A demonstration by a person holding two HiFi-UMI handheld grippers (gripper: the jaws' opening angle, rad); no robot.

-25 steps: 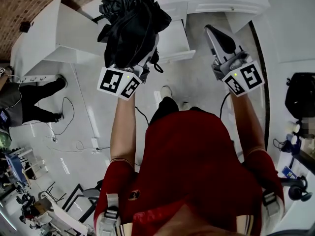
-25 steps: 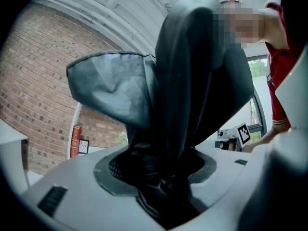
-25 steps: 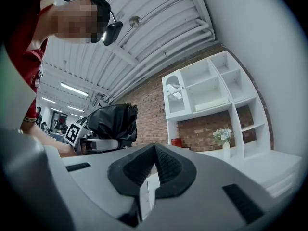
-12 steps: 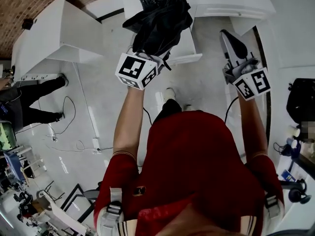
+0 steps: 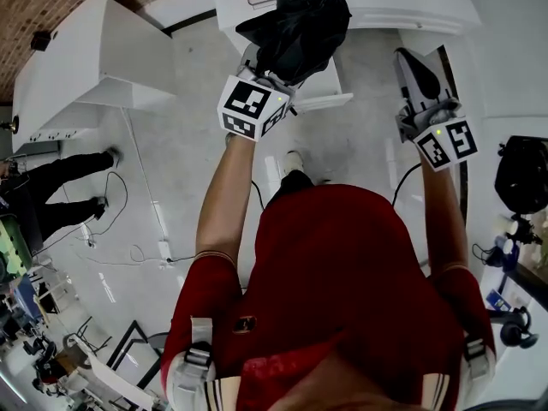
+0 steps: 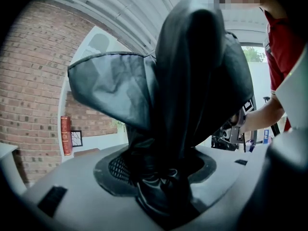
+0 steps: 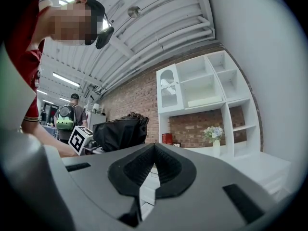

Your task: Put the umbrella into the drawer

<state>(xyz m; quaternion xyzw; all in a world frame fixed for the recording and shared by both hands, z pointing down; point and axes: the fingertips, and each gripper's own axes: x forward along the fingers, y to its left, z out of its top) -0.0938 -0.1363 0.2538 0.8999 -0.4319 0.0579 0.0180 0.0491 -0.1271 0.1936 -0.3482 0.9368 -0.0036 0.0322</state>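
A black folded umbrella (image 5: 300, 24) bunches up out of my left gripper (image 5: 274, 74), which is shut on its lower end. In the left gripper view the umbrella (image 6: 192, 81) fills the middle and its base is clamped between the jaws of the left gripper (image 6: 161, 179). It hangs over the open white drawer (image 5: 324, 102) of the cabinet. My right gripper (image 5: 418, 65) is off to the right of the drawer, shut and holding nothing. The right gripper view shows the right gripper (image 7: 154, 150) with pads together, and the umbrella (image 7: 120, 131) to its left.
The white cabinet (image 5: 402, 2) runs along the top, and a white desk (image 5: 94, 58) stands at the left. A person (image 5: 51, 174) stands at far left, with cables (image 5: 111, 221) on the floor nearby. A black bag (image 5: 522, 174) is at right. White shelves (image 7: 207, 90) and a flower vase (image 7: 213, 136) lie ahead.
My left gripper has carried the umbrella to the right, from beside the desk to over the open drawer. The right gripper has hardly moved.
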